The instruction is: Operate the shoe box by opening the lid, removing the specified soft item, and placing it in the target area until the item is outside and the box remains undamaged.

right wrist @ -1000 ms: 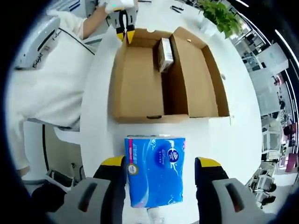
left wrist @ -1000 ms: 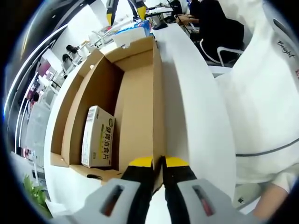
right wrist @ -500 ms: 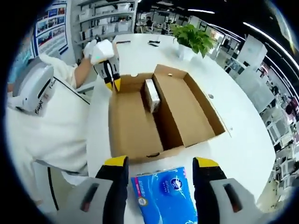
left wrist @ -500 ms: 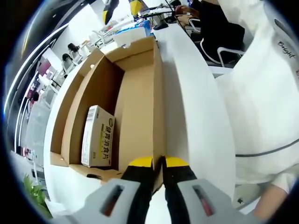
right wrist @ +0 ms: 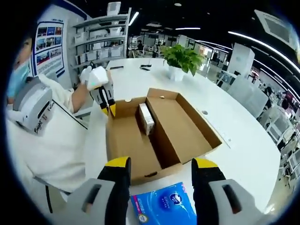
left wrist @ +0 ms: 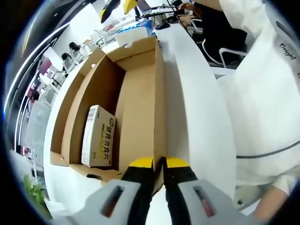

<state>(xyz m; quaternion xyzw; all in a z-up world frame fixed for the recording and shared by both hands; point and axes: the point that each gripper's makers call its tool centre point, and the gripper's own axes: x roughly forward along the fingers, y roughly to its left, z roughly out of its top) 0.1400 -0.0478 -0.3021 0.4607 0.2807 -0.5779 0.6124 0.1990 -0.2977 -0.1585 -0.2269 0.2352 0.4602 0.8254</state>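
Observation:
The brown shoe box [right wrist: 178,133] lies open on the white table, its lid [left wrist: 140,108] folded out flat. My left gripper [left wrist: 159,162] is shut on the lid's near edge; in the right gripper view it [right wrist: 108,104] sits at the box's far corner. A small white-and-green carton [left wrist: 99,137] lies inside the box beside the fold. The blue soft tissue pack [right wrist: 164,208] rests on the table outside the box, low between the spread jaws of my open right gripper [right wrist: 161,168], apart from both. The pack [left wrist: 136,31] also shows beyond the box's far end.
A person in a white top [right wrist: 42,140] stands at the table's edge beside the lid. A potted plant [right wrist: 183,57] stands on the table [right wrist: 234,122] behind the box. Office chairs [left wrist: 225,51] and desks lie past the table.
The right gripper has drawn back and tilted up from the tissue pack, which now sits lower in its view. The left gripper keeps its hold on the lid.

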